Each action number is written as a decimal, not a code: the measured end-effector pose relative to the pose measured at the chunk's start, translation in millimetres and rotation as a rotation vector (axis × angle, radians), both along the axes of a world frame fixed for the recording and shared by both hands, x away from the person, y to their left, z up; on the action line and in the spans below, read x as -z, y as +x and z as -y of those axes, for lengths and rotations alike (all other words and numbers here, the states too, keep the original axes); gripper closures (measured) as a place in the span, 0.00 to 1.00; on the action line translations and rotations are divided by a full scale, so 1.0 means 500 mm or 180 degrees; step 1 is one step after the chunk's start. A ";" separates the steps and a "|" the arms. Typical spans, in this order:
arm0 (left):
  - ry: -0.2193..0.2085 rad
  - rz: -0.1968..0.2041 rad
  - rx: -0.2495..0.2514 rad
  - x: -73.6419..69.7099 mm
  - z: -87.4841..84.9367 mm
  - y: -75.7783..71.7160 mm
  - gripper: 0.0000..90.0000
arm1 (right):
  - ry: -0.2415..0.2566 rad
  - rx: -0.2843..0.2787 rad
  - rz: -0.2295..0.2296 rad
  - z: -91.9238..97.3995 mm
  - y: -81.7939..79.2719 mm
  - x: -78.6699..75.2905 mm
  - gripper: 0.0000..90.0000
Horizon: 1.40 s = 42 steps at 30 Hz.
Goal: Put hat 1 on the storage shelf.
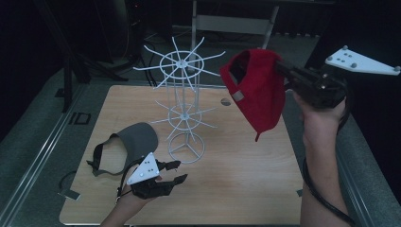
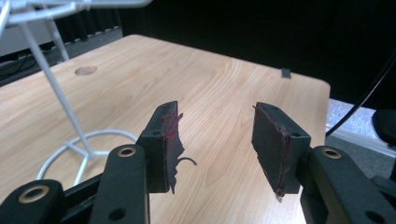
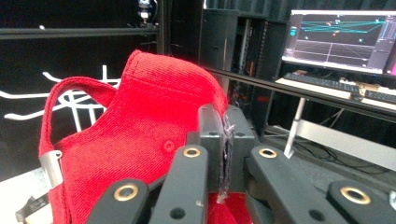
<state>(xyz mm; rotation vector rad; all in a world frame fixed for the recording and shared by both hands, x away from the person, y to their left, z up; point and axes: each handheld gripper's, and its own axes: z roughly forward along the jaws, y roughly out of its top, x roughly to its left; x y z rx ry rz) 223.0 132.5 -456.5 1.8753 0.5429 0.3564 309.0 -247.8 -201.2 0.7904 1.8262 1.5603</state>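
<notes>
I am finding no text, label, brand or number that I can read in any view. The monitor [image 3: 343,39] in the right gripper view is showing coloured lines, its lettering too small to make out. The red cap [image 1: 257,87] is carrying a metal tag [image 1: 237,96] with nothing legible.
</notes>
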 end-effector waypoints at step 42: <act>-0.0033 -0.0370 -0.0302 0.150 -0.065 0.007 0.58 | -0.0193 -0.0388 -0.0306 0.002 0.007 0.117 0.81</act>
